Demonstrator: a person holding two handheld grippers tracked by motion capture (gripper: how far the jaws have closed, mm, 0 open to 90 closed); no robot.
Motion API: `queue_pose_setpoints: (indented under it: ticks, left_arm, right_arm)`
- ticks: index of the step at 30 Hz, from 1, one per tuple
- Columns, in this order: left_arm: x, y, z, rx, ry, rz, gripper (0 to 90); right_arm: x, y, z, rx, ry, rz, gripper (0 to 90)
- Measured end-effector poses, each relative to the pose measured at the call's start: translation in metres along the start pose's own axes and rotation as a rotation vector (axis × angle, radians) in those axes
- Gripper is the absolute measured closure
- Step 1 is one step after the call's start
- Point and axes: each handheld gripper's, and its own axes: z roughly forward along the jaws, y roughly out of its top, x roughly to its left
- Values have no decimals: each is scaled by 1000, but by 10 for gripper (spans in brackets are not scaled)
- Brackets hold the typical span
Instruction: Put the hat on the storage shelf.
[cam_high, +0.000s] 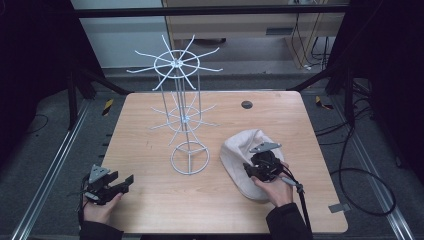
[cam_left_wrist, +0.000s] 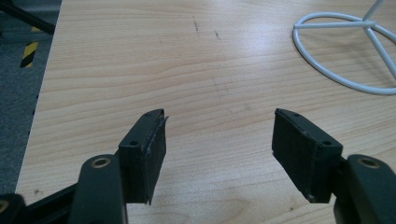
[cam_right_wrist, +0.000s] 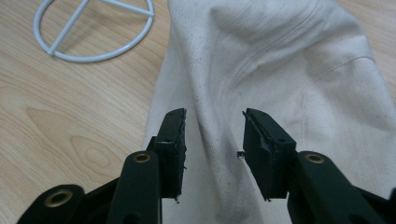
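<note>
Black jaws of the right gripper stand partly apart over a fold of the cream cloth hat; the fabric rises between the pads, yet a gap shows on each side of the ridge and the pads do not press it. Nothing is held by this gripper. In the high view the right gripper sits on the near half of the hat, the person's hand behind it at the table's near right.

The left gripper has its jaws spread wide and released, with bare wood between them. In the high view it rests at the near left corner, just at the table edge, well apart from the hat.

The hat lies crumpled on the right half of the wooden table, its near end close to the front edge and its left side just beside the base ring of the white wire rack, not touching it as far as can be seen. In the right gripper view that ring lies up and left of the jaws, with a strip of bare wood between it and the cloth.

Open room: the near centre of the table between the two grippers is free wood, as is the far right corner apart from a small dark disc. The rack stands upright at mid-table, its two tiers of hooks spreading outward; every hook is bare. The hat's opening cannot be made out.
</note>
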Motion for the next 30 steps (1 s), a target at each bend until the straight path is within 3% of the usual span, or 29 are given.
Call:
queue_pose_setpoints:
  ticks: [15, 30]
  left_arm:
    - [0, 0, 0, 0, -2, 2, 348]
    - [-1, 0, 0, 1, -2, 0, 350]
  right_arm:
    - [1, -1, 20, 57, -17, -23, 700]
    - [-2, -4, 21, 69, -11, -14, 863]
